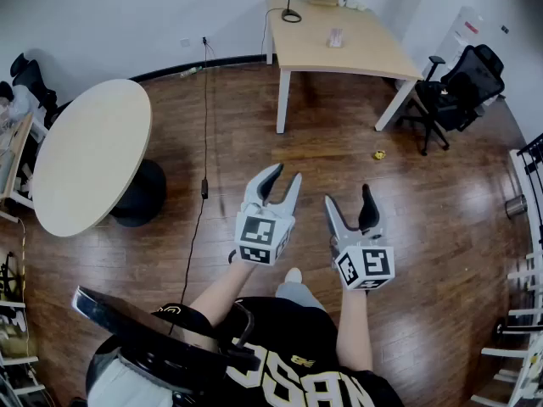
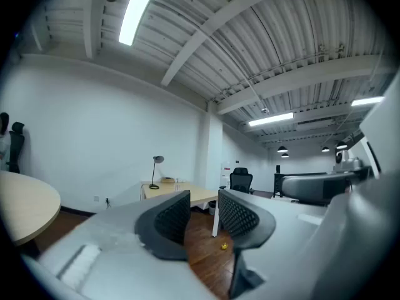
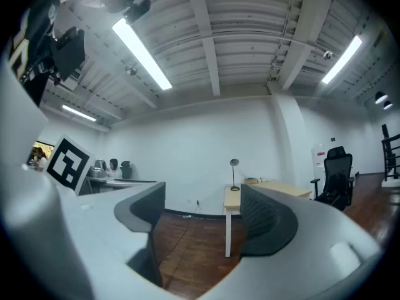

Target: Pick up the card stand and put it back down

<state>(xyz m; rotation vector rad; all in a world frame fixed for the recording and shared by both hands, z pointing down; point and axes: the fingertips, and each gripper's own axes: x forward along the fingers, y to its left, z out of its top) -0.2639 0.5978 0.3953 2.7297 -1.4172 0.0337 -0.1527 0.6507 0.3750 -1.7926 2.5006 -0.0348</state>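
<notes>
A small clear card stand [image 1: 336,37] stands on the far rectangular wooden table [image 1: 356,53], well beyond both grippers. My left gripper [image 1: 284,176] is held level over the wood floor. Its jaws stand only a narrow gap apart with nothing between them, and in the left gripper view [image 2: 205,214] the floor shows through the gap. My right gripper [image 1: 348,197] hangs beside it with its jaws wide apart and empty. In the right gripper view [image 3: 203,214] the table [image 3: 269,189] and a desk lamp [image 3: 234,164] show past the jaws.
A round table [image 1: 85,155] stands to the left. A black office chair [image 1: 462,87] sits right of the rectangular table. A cable [image 1: 204,125] runs across the floor and a small yellow thing [image 1: 379,154] lies there. White racks [image 1: 526,312] line the right edge.
</notes>
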